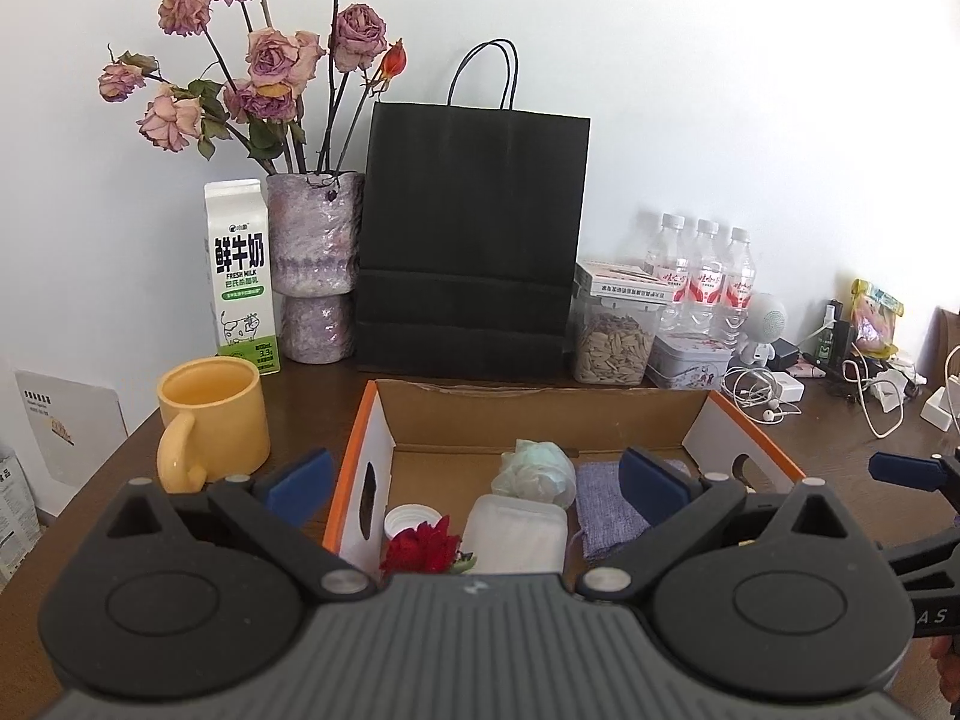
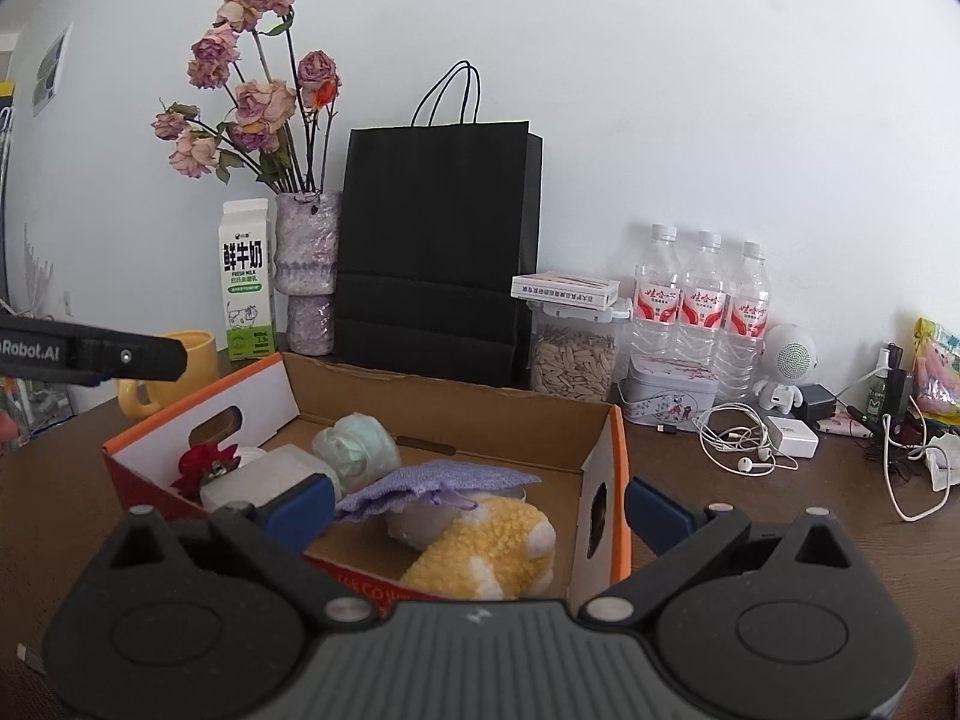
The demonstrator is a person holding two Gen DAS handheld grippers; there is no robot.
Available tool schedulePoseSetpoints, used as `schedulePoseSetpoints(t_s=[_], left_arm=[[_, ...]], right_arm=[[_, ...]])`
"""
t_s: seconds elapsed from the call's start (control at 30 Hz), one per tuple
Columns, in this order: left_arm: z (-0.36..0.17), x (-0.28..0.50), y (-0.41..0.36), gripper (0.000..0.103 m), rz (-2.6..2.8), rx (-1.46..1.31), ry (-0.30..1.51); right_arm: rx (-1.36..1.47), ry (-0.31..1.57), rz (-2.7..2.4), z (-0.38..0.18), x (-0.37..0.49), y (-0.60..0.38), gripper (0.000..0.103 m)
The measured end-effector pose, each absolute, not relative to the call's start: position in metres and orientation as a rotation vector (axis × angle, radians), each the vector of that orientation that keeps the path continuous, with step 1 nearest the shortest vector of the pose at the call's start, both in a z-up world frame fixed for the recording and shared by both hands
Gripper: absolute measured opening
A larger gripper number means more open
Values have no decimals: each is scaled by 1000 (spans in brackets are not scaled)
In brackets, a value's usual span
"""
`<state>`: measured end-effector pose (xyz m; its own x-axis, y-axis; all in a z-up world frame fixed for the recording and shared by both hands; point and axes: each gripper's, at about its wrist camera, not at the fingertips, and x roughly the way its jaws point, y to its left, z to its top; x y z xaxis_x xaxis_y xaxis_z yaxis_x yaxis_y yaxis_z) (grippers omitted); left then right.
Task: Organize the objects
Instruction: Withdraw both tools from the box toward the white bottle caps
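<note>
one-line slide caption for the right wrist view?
Open right gripper hovers over cardboard box holding a yellow plush toy, purple cloth and red flower.

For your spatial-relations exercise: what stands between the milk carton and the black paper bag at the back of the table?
A purple vase of dried roses stands between the milk carton and black paper bag, seen in both wrist views.

Soft, bright daylight is filling both views, washing the white wall ahead of the fingers nearly blank. Fisheye distortion is bending and darkening the corners.
</note>
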<state>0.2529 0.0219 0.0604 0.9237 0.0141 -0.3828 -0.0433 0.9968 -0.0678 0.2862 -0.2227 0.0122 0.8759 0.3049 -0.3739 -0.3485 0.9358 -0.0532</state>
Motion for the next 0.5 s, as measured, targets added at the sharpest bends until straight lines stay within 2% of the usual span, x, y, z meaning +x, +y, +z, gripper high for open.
schedulePoseSetpoints(t_s=[0.5], left_arm=[[37, 208, 56, 103, 91, -78, 473]], right_arm=[[-146, 528, 318, -24, 235, -263, 103]])
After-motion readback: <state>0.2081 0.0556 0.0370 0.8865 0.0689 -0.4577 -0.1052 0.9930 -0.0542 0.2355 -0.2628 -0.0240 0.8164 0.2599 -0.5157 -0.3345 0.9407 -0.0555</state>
